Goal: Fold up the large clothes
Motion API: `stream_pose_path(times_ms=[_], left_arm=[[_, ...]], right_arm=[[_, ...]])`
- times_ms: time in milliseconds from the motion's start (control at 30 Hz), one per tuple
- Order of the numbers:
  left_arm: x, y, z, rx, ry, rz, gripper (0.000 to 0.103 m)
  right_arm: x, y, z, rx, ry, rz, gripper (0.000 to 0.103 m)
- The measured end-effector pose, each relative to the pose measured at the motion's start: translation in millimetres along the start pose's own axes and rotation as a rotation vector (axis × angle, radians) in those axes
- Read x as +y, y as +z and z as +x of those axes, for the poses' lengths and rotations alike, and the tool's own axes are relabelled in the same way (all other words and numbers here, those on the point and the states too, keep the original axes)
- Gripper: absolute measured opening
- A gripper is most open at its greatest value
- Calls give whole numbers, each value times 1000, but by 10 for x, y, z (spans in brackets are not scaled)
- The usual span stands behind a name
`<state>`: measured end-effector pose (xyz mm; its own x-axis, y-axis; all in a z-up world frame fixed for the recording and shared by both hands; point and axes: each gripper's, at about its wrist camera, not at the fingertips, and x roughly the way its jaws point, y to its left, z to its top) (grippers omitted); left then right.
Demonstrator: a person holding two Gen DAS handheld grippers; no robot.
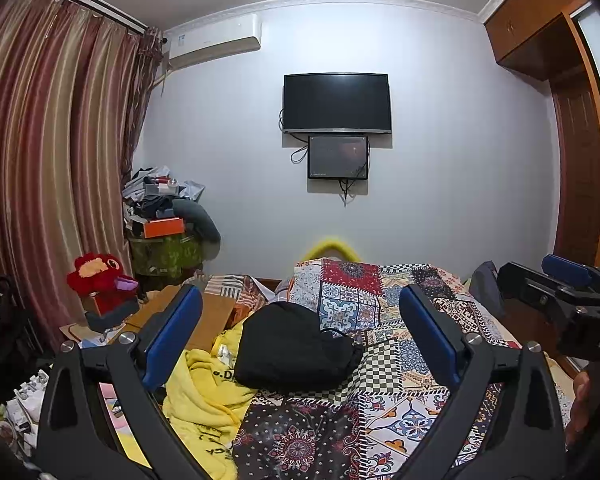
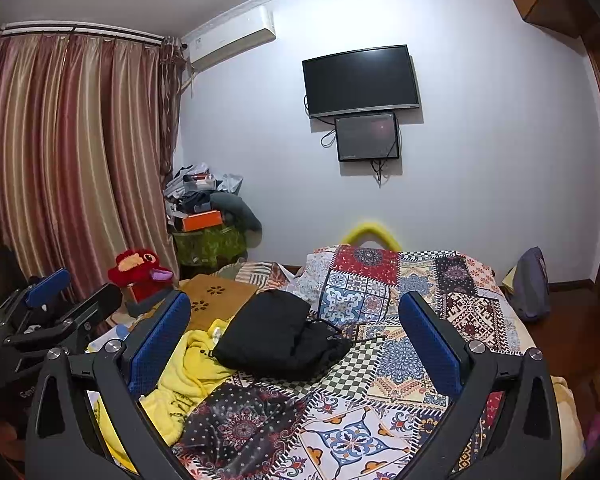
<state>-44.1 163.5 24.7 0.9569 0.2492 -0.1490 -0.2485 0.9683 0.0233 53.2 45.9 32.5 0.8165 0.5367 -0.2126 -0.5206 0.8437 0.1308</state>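
Note:
A black garment (image 1: 296, 346) lies folded in a compact bundle on the patchwork bedspread (image 1: 380, 304); it also shows in the right wrist view (image 2: 280, 334). A yellow garment (image 1: 204, 392) lies crumpled to its left, also in the right wrist view (image 2: 184, 376). My left gripper (image 1: 300, 336) is open and empty, held above the bed short of the black bundle. My right gripper (image 2: 296, 332) is open and empty at about the same height. Each gripper appears at the edge of the other's view: the right one (image 1: 560, 284) and the left one (image 2: 60, 292).
A red plush toy (image 1: 100, 280) sits on clutter left of the bed. A pile of boxes and clothes (image 1: 168, 216) stands in the corner by the curtain (image 1: 52, 140). A TV (image 1: 336, 102) hangs on the far wall. A wooden wardrobe (image 1: 572, 120) is at right.

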Motion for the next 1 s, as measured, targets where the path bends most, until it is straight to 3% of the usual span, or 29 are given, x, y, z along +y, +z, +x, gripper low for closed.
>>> stream_pose_path(times_ms=[1000], left_arm=[[-45,-54,-1,-4,-15,-11,100]], right_arm=[[29,6,-17,4,6,2,103]])
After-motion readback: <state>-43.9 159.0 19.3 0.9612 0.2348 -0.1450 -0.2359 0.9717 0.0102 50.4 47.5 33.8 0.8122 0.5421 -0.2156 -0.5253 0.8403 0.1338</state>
